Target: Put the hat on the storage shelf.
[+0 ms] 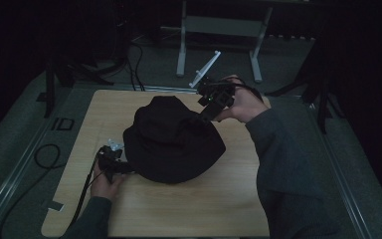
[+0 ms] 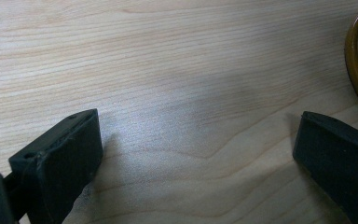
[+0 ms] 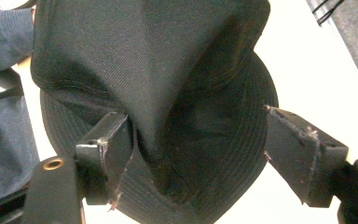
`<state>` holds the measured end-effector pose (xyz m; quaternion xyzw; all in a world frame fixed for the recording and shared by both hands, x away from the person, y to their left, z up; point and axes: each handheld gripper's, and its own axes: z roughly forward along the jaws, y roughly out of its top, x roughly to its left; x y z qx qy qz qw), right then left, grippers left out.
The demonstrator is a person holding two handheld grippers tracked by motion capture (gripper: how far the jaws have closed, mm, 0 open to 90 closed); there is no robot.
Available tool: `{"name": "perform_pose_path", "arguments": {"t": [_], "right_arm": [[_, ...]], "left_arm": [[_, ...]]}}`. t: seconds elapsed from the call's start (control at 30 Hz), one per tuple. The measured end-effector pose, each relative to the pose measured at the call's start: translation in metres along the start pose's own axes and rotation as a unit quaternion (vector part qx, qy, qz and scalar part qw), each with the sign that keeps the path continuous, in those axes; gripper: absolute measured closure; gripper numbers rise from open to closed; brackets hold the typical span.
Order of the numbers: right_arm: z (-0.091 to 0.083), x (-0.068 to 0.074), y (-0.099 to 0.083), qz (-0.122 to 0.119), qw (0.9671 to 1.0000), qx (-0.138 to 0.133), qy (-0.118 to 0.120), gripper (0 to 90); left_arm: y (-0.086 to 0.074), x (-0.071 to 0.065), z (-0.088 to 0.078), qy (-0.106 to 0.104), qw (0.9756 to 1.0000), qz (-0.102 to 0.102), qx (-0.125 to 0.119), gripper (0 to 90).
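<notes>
A black bucket hat (image 1: 171, 139) lies in a heap on the middle of the wooden table (image 1: 204, 199). My right gripper (image 1: 204, 117) is at the hat's far right side, held by a hand in a grey sleeve. In the right gripper view its jaws stand wide around a raised fold of the hat (image 3: 168, 70). The fold rests against one pad (image 3: 114, 144), and the other pad is clear of the cloth. My left gripper (image 1: 122, 164) sits low at the hat's near left brim. It is open (image 2: 198, 154), with bare wood between its pads.
A curved brown band (image 2: 356, 60) crosses the right edge of the left gripper view. A metal stand (image 1: 219, 25) and a white bar (image 1: 206, 67) are on the floor beyond the table. Cables (image 1: 45, 154) lie on the floor at the left.
</notes>
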<state>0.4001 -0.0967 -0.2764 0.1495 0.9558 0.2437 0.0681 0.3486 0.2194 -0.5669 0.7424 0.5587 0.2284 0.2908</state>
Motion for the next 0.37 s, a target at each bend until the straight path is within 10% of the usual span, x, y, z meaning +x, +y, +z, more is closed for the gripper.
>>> {"name": "perform_pose_path", "arguments": {"t": [0.37], "right_arm": [[-0.0089,0.0016,-0.0104,0.012,0.9991,-0.04,0.003,24.7]], "left_arm": [[0.0001,0.0,0.0001,0.0,1.0,0.0,0.0,1.5]]}}
